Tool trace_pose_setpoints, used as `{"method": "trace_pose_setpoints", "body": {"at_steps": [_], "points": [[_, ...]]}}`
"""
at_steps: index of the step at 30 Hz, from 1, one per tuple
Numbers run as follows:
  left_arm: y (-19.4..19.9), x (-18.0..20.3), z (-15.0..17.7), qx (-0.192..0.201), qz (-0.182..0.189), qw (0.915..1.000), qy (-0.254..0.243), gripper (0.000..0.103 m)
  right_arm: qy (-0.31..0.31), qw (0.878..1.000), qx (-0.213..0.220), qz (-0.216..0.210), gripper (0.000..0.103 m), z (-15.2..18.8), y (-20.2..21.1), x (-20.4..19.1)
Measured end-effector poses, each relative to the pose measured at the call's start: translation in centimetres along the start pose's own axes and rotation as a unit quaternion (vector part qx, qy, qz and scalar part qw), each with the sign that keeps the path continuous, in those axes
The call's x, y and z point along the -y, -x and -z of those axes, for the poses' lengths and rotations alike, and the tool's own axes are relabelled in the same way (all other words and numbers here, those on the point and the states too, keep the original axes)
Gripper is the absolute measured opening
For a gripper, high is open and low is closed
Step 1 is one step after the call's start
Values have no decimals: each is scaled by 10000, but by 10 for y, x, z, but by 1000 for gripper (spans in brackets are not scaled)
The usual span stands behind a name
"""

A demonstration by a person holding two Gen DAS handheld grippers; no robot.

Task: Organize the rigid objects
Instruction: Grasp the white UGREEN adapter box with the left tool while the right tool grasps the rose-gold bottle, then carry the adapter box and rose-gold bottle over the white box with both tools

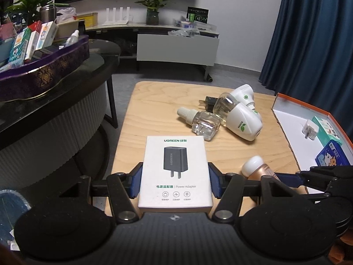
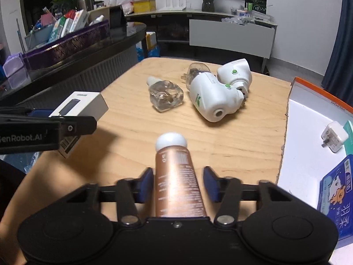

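My left gripper (image 1: 175, 177) is shut on a white power-adapter box (image 1: 174, 154), its blue pads pressed on the two long sides, above the near edge of the wooden table (image 1: 154, 114). My right gripper (image 2: 178, 182) is shut on a copper-coloured tube with a white cap (image 2: 176, 165), which points away from me over the table. In the left wrist view the tube (image 1: 256, 166) shows just right of the box. On the table beyond lie a clear glass bottle (image 2: 165, 97) and two white plug-in vaporizers (image 2: 211, 101), (image 2: 236, 72).
An orange-rimmed white box (image 2: 308, 114) stands open at the table's right, holding a white charger (image 2: 334, 137), a blue tin (image 2: 337, 190) and a teal carton. A dark counter with a purple tray of boxes (image 1: 44, 66) runs along the left. A small black plug (image 1: 207, 103) lies behind the vaporizers.
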State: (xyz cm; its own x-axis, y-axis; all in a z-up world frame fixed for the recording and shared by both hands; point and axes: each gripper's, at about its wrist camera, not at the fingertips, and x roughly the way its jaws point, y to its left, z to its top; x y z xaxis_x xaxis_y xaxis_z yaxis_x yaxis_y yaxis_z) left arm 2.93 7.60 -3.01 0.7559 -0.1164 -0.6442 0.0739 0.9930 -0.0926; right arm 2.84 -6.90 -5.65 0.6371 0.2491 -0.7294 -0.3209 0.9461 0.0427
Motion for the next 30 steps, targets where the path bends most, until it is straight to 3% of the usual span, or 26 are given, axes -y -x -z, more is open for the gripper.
{"method": "trace_pose_setpoints", "body": {"at_steps": [6,16,30], "points": [[4,9,3,16,7,10000,41,59,5,9996,245,132,46,4,18,-2],[28,47,-8,341,210,9991,-165,59,-361,9942,928,414,46,-7,82,26],[50,134,-22,632,935,9912,-693,59,-1353,9710,1423,1367,46,17,165,114]]}}
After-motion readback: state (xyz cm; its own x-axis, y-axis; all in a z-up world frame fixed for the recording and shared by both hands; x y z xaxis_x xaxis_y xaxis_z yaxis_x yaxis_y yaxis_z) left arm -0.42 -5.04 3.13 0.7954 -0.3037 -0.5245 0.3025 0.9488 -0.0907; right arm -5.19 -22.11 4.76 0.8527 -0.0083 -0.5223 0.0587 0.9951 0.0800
